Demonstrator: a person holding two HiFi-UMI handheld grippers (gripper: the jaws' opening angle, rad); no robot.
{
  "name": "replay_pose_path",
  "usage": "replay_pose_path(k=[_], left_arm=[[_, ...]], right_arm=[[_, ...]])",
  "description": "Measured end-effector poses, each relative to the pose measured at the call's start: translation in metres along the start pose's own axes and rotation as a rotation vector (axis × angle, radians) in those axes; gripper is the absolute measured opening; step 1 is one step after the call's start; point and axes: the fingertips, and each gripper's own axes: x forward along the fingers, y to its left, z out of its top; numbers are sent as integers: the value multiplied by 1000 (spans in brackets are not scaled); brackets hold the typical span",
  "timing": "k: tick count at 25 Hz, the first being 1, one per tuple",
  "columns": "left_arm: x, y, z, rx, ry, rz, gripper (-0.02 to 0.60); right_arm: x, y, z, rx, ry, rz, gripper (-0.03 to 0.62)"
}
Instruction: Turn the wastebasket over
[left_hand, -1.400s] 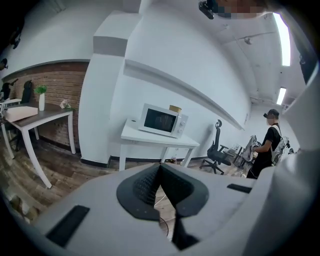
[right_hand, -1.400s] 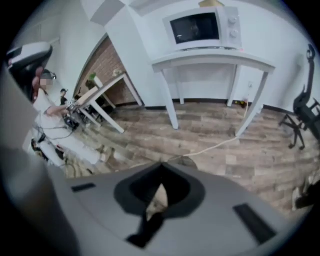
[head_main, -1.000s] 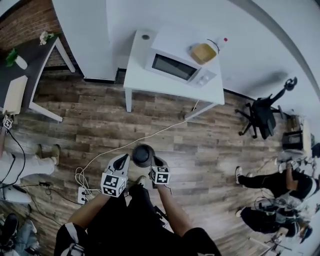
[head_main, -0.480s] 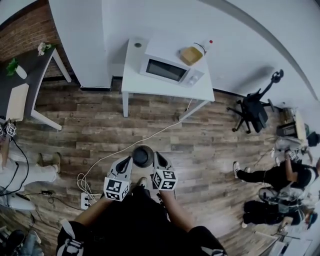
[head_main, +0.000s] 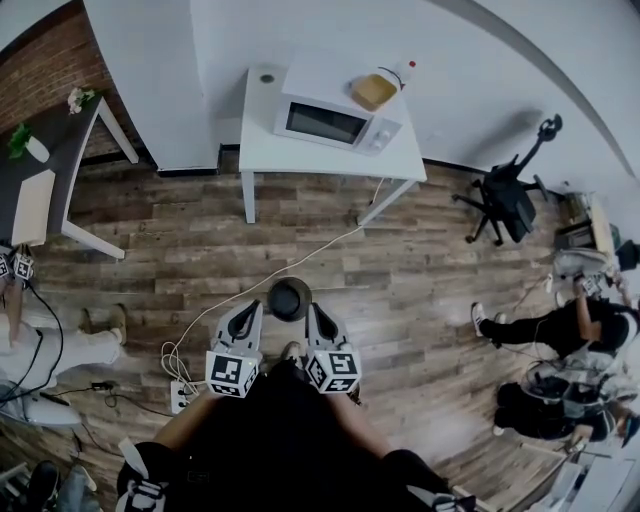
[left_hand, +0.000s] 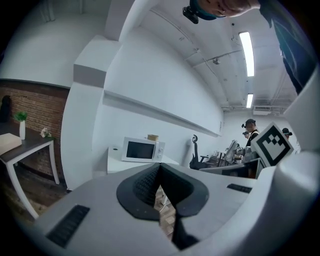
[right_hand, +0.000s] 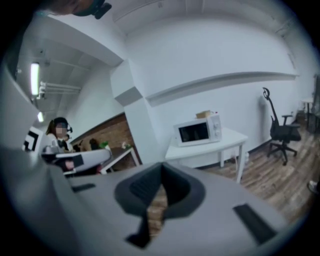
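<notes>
Holding a small, dark, round wastebasket (head_main: 289, 298) out in front of the body, over the brown wood-plank floor (head_main: 420, 300). Gripping its left side with the left gripper (head_main: 256, 312), fingers clenched on the thin wall (a dark sliver wedged low between the pads). Gripping its right side likewise with the right gripper (head_main: 312, 311), fingers pinched tight there.

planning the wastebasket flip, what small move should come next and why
Probably open the right tool and lower it to the wastebasket rim: it and the left tool are both shut and empty, and the wastebasket stands ungripped on the floor.
</notes>
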Motion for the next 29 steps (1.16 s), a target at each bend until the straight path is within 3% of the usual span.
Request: replay_pose_path(k=[29], left_arm=[[-3, 2, -6, -6, 12, -39, 32]], right_arm=[[-11, 20, -12, -21, 7, 4, 32]])
